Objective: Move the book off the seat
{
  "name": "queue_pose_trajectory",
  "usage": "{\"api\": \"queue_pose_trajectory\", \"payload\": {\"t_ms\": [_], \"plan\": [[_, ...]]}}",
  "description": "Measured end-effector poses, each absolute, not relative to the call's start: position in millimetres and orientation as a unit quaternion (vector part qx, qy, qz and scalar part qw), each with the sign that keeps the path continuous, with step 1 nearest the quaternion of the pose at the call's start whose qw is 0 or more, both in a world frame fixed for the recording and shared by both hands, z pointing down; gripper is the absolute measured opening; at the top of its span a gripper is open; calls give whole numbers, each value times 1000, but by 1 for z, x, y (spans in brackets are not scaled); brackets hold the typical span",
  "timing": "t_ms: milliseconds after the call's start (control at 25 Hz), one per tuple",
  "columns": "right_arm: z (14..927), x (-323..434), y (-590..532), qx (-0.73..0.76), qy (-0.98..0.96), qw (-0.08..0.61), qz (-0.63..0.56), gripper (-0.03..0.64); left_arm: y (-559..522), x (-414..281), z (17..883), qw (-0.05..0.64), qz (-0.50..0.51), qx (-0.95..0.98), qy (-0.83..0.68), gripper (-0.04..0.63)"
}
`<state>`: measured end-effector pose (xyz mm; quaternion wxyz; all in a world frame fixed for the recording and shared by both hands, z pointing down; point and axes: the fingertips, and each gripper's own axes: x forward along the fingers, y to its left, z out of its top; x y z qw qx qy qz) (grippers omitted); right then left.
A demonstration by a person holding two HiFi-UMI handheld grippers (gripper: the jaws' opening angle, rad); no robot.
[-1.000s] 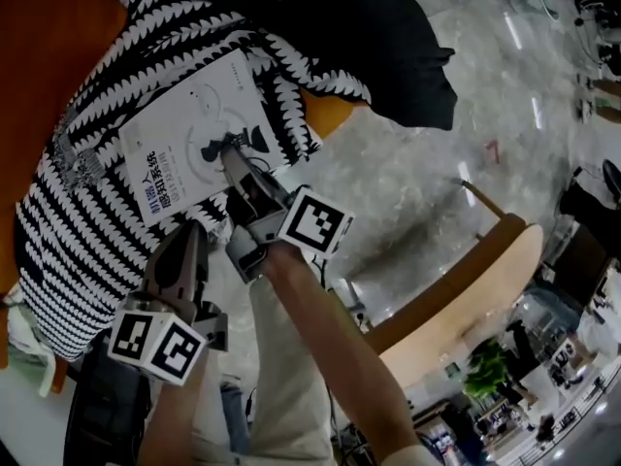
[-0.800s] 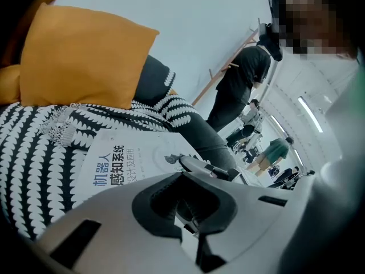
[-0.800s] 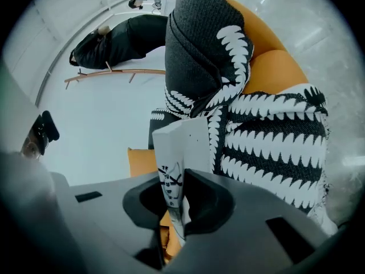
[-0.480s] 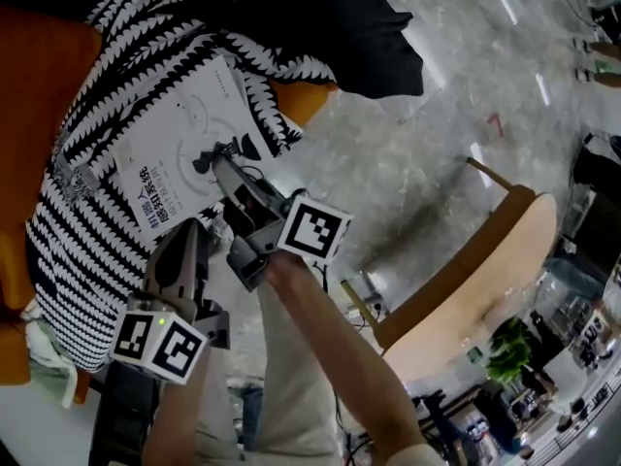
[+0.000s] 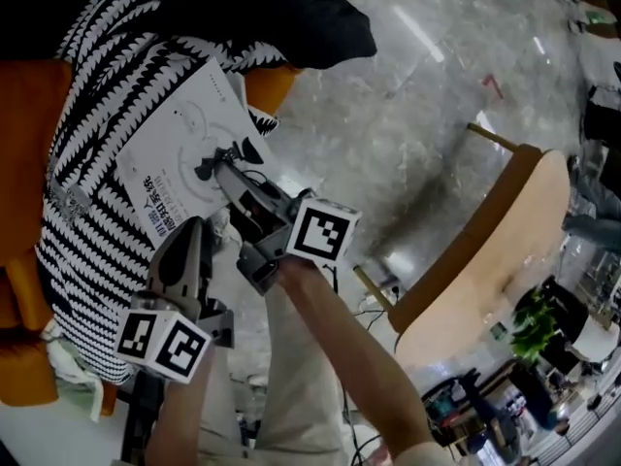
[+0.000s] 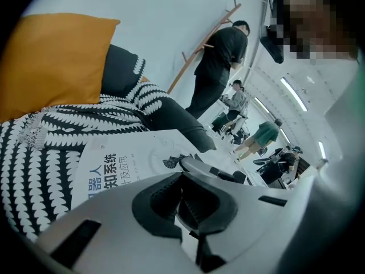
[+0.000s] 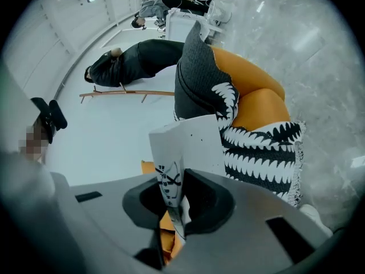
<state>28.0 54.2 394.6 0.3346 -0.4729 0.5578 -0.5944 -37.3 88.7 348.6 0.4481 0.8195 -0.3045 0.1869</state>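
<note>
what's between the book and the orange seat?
A black-and-white patterned throw is draped over the orange seat, directly beneath the book. The head view shows it best.

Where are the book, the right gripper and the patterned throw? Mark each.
book point(image 5: 179, 153), head view: middle of its white cover.
right gripper point(image 5: 225, 170), head view: between its fingertips, at the book's edge.
patterned throw point(image 5: 82, 241), head view: fabric below the book.
</note>
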Motion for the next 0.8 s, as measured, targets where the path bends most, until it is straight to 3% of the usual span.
{"api": "queue_pose_trajectory", "payload": {"t_ms": [280,520,800], "plan": [[380,27,73,-480,557,351,-580,46,95,-38,337,433,192,833,-284,9],[348,7,105,-466,630,340,-520,46,127,-60,319,389,123,865,-291,9],[327,12,134,-476,619,359,-511,46,141,-55,292,364,138,882,-263,9]]}}
